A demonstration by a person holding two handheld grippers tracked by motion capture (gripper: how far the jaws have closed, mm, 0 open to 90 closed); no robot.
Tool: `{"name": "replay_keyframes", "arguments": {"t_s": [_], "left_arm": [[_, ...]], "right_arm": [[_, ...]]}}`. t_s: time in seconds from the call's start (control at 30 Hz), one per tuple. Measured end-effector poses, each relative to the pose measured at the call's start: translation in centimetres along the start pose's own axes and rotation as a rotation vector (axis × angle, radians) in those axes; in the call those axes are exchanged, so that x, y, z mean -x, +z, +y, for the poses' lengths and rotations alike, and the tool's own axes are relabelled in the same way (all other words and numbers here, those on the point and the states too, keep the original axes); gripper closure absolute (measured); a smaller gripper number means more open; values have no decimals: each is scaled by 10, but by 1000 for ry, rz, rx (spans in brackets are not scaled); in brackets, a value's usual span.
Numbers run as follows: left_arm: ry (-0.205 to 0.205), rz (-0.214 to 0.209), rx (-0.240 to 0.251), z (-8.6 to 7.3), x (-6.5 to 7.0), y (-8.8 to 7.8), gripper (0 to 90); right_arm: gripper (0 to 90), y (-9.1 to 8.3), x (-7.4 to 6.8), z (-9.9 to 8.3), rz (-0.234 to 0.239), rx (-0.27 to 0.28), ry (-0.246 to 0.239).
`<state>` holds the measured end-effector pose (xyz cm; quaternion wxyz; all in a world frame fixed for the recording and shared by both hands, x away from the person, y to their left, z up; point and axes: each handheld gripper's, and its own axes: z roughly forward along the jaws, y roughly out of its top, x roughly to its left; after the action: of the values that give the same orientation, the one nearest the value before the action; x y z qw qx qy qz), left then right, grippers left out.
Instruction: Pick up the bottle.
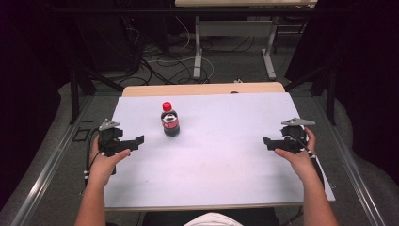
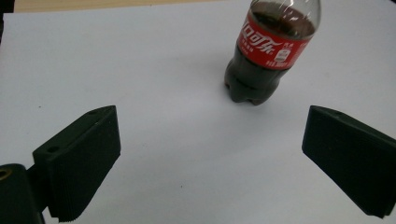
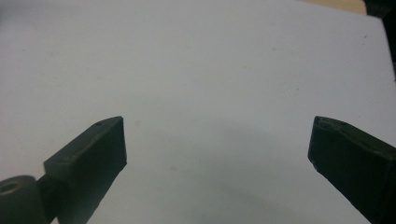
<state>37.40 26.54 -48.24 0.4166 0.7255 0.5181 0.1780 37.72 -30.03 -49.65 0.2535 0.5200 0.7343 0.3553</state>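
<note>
progress: nothing grasped yet | my left gripper (image 1: 139, 140) spread wide, cola bottle (image 1: 170, 120) upper-left centre untouched | my right gripper (image 1: 266, 141) spread wide, idle

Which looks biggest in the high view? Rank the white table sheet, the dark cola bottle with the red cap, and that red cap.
1. White table sheet, by far the largest.
2. Dark cola bottle, standing upright on the sheet.
3. Red cap, the smallest, on top of the bottle.
</note>
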Motion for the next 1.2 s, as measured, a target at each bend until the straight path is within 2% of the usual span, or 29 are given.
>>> {"name": "replay_keyframes", "arguments": {"t_s": [0.03, 0.07, 0.1, 0.17, 0.2, 0.33, 0.5, 0.53, 0.7, 0.83, 0.93, 1.03, 1.2], "left_arm": [[4, -5, -8, 2, 0, -2, 46], [6, -5, -8, 4, 1, -4, 46], [25, -7, -10, 6, 1, -6, 46], [29, -8, 8, 9, 4, -8, 45], [32, -13, 19, 10, 5, -8, 39], [53, -50, 7, 11, 13, -8, 39], [120, -70, 20, 18, 27, -3, 44], [131, -79, 37, 20, 30, -1, 44], [128, -117, 54, 37, 41, 11, 44], [140, -117, 48, 48, 47, 23, 43], [125, -116, 44, 54, 49, 34, 39], [118, -126, 31, 57, 49, 44, 13], [165, -99, 12, 59, 52, 59, 9]], "right_arm": [[51, -9, 0, 3, 6, 21, 8], [51, -9, 0, 3, 6, 21, 8], [59, -14, -1, 5, 13, 33, 8], [72, -16, -2, 6, 15, 32, 7], [73, -17, -3, 8, 20, 38, -19], [73, -15, -10, 8, 10, 48, -47], [118, -18, -17, 10, 20, 50, -57], [119, -18, -19, 10, 22, 50, -55], [126, -17, -25, 12, 35, 58, -67], [143, -15, -30, 14, 49, 66, -88], [145, -14, -31, 15, 56, 68, -89], [146, -14, -31, 15, 65, 73, -68], [146, -14, -32, 15, 63, 74, -71]]}}
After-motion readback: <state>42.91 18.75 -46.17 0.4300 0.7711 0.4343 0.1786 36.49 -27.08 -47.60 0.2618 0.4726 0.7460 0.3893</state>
